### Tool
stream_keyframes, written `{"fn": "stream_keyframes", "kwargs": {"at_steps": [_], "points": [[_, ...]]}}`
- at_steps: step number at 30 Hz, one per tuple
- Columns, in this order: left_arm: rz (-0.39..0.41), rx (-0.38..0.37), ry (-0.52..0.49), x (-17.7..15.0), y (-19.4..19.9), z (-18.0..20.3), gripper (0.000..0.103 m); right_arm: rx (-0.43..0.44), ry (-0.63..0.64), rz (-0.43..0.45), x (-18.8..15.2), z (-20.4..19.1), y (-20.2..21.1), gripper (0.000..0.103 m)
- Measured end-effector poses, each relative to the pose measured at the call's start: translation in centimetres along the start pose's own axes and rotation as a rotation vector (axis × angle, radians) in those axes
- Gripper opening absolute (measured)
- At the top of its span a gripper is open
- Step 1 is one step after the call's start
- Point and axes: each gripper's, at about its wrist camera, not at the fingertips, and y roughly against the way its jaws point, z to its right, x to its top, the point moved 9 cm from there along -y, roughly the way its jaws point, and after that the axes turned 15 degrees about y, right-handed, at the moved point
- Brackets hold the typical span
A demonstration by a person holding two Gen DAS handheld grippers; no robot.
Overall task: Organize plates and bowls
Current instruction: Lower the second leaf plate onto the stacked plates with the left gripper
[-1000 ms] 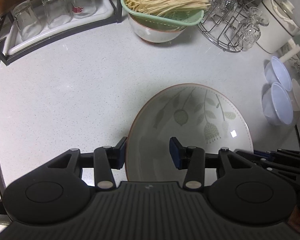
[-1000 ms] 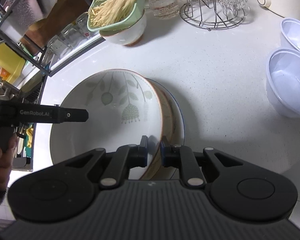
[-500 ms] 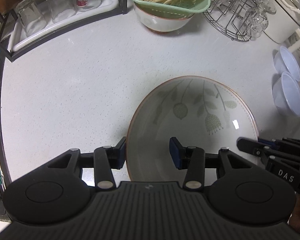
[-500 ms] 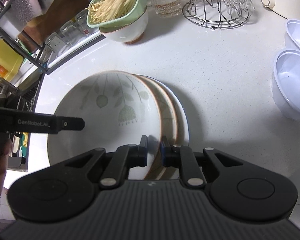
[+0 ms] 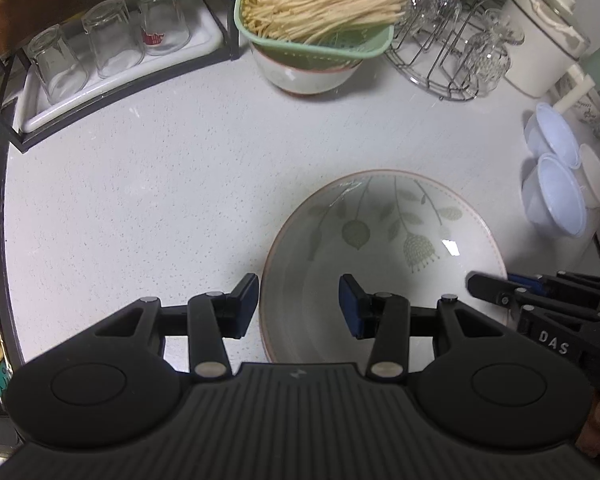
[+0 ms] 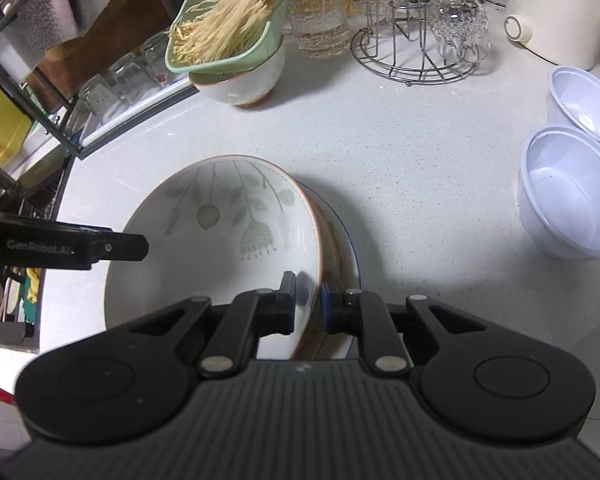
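Right hand-held gripper (image 6: 307, 300) clamps its blue-padded jaws on the near rim of a glossy ceramic bowl (image 6: 220, 248) with a leaf print and brown edge. That bowl leans on a stack of plates (image 6: 346, 248), mostly hidden beneath it, on the speckled white table (image 6: 420, 152). Left hand-held gripper (image 5: 299, 304) hangs released, jaws apart astride the bowl's opposite rim; contact is unclear. Beyond stand two translucent plastic bowls (image 6: 572, 192), a green colander of pale noodles (image 6: 228, 40) atop a white bowl, and a wire glass rack (image 6: 416, 44).
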Motion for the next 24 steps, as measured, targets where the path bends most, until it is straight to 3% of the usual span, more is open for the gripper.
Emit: {"fn": "stream_keyframes", "kwargs": {"at_steps": [8,18,24], "points": [[0.014,-0.023,0.015,-0.6,1.2,0.2,0.05,0.02,-0.048,-0.004,0.0,0.4,0.1,0.015],[0.041,-0.056,0.011,-0.6,2.2,0.6,0.05,-0.017,-0.055,-0.007,0.3,0.6,0.8,0.016],[0.055,-0.083,-0.009,-0.8,2.8,1.2,0.05,-0.024,-0.057,0.029,0.9,0.7,1.6,0.017]]}}
